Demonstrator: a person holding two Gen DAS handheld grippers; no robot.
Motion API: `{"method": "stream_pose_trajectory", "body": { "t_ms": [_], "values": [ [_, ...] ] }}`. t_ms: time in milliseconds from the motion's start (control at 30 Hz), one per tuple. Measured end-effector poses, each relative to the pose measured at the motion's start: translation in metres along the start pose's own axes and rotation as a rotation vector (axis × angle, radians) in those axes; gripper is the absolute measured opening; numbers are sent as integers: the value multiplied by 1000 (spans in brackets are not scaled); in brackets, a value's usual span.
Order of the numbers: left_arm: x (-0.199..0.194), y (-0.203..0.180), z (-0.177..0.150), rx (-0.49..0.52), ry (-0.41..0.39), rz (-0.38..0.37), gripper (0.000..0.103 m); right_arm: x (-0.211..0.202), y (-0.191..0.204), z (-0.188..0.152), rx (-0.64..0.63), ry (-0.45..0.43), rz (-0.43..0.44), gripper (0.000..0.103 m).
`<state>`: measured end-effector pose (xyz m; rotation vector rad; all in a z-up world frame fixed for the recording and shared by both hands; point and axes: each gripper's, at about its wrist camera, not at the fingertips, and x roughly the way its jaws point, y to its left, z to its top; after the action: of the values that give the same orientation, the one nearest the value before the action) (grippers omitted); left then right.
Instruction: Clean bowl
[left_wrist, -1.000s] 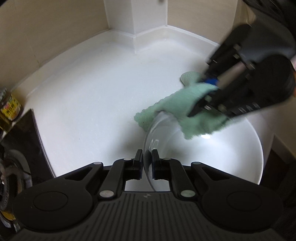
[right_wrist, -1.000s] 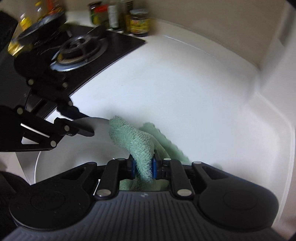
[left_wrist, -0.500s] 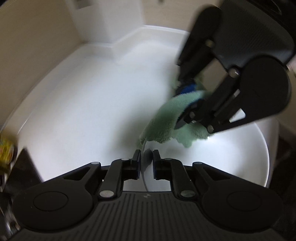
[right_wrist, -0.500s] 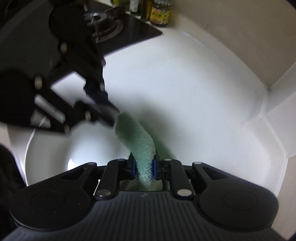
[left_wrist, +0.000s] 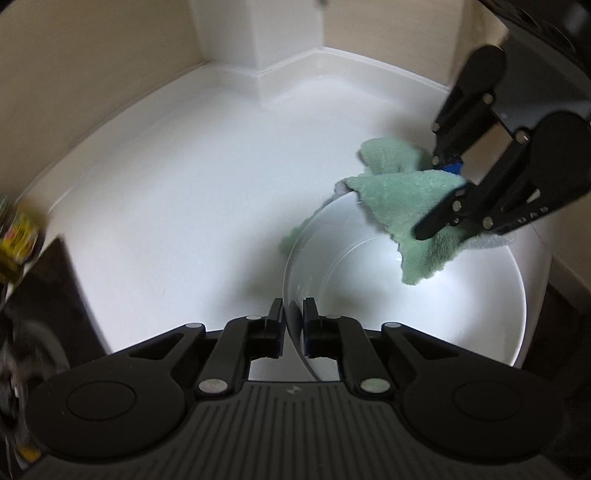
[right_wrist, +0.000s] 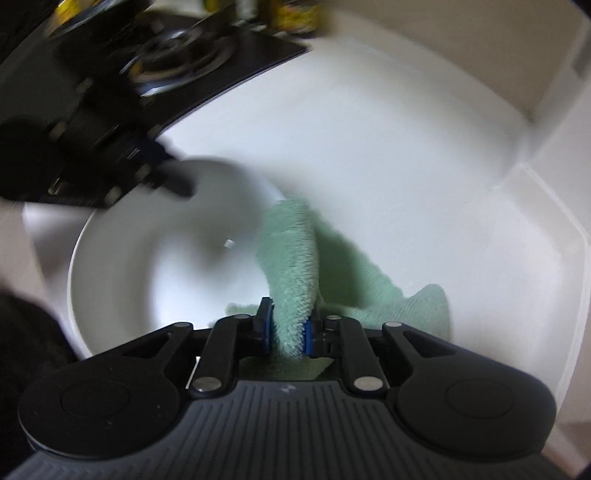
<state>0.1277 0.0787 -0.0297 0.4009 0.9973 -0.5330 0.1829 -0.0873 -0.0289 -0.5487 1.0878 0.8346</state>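
Green terry cloth is pinched between the blue pads of the right gripper, jaws clamped tight on a bunched fold, and the loose tail trails out toward the lower right of the right wrist frame onto the glossy white countertop. Over on the other side, the left gripper is closed on the thin rim of the round white ceramic bowl, one finger outside the wall and one inside, at the bottom centre of the left wrist frame. That bowl sits on the counter in the lower right of the left view, and in the right view it fills the centre left, directly ahead and a touch left of the cloth-holding jaws. Here is the relation that counts: the cloth drapes over the bowl's far rim, upper right in the left view, part of it hanging inside the basin, part outside. The right gripper is the nearer one to the unwiped interior, and I judge the next sweep has to carry the cloth leftward and down into the basin. Motion blur softens the black stove top in the upper left.
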Motion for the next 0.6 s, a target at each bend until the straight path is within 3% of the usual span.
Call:
{"method": "stream_pose_trajectory", "body": {
  "t_ms": [100, 200, 467, 600],
  "values": [
    [1, -6, 7, 54, 0, -2, 9, 1, -1, 6, -38, 22, -51, 14],
    [2, -9, 14, 77, 4, -10, 9, 4, 0, 16, -47, -18, -98, 14],
    [-15, -12, -4, -139, -2, 44, 12, -2, -14, 17, 97, -127, -49, 13],
    [-22, -14, -16, -161, -7, 25, 13, -6, -20, 8, 162, -146, -30, 11]
  ]
}}
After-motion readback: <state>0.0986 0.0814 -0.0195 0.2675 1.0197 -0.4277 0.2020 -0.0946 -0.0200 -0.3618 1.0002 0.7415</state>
